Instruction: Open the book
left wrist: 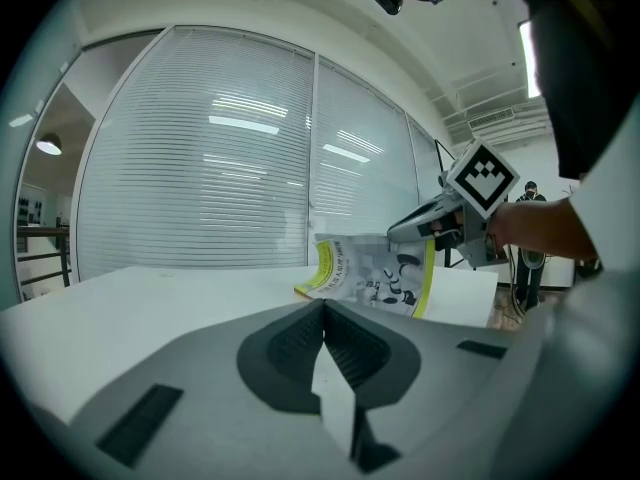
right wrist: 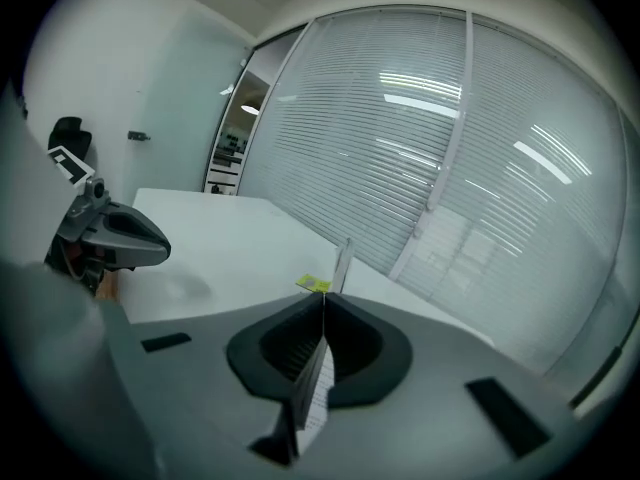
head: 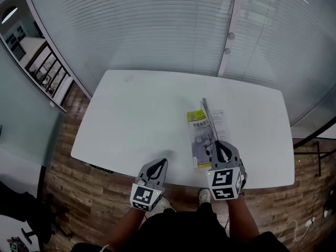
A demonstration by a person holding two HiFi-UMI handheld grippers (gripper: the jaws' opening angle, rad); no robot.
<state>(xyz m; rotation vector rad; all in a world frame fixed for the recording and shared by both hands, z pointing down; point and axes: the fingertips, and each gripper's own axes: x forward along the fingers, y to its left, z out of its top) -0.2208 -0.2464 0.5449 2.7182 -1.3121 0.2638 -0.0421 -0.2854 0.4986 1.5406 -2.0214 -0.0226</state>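
Nothing is being shown legibly. Dark characters are being displayed on the book's [head: 199, 135] yellow-banded cover, too small for reading. Beside the book, letterless black-and-white square markers are being shown on the left gripper [head: 163, 163] and right gripper [head: 216, 143].

Left gripper [head: 164, 163] holds its fingers shut, empty; right gripper [head: 217, 143] pinches the cover [left wrist: 375, 273].

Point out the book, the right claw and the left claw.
book [head: 199, 133], head view, printed cover face.
right claw [head: 216, 142], head view, midway between its tips.
left claw [head: 165, 160], head view, midway between its tips.
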